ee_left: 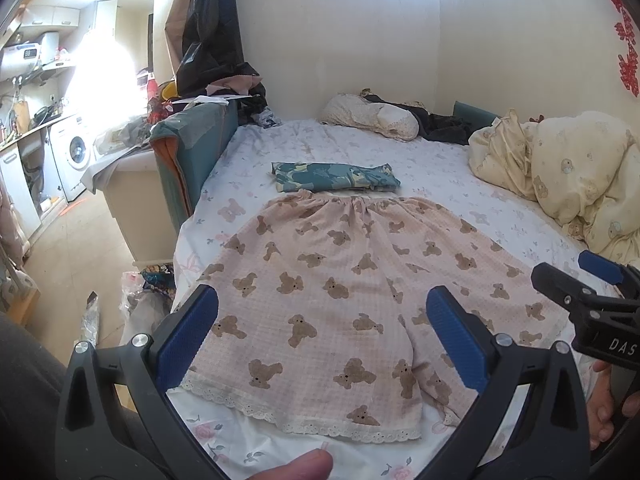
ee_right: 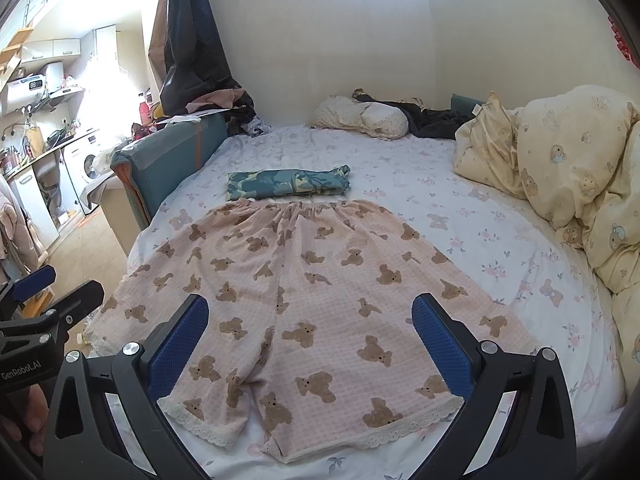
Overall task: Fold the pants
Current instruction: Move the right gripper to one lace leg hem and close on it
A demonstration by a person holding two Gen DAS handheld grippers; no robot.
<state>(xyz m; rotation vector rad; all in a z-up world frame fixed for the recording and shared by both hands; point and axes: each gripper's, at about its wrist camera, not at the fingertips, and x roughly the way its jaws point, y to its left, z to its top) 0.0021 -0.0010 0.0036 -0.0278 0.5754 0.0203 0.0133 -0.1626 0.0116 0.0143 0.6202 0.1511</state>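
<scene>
So far nothing of the fold looks done: the pink bear-print pants lie spread flat on the bed sheet, waistband toward the far wall and the two lace-trimmed leg hems nearest the cameras, both legs side by side and open to view. No crease, doubled layer or turned-over leg shows in either view, so I judge the task to be at its very start, with the lengthwise fold and the cross fold both left to do. Just beyond the waistband sits a blue-green folded garment, close to the waistband but whether touching it I cannot tell; it may be a piece already finished. The left gripper hovers above the left leg with its blue pads wide apart, holding nothing. The right gripper hangs over the right leg, likewise spread and gripping no cloth. A cream quilt is bunched at the right side of the bed, well apart from the pants
</scene>
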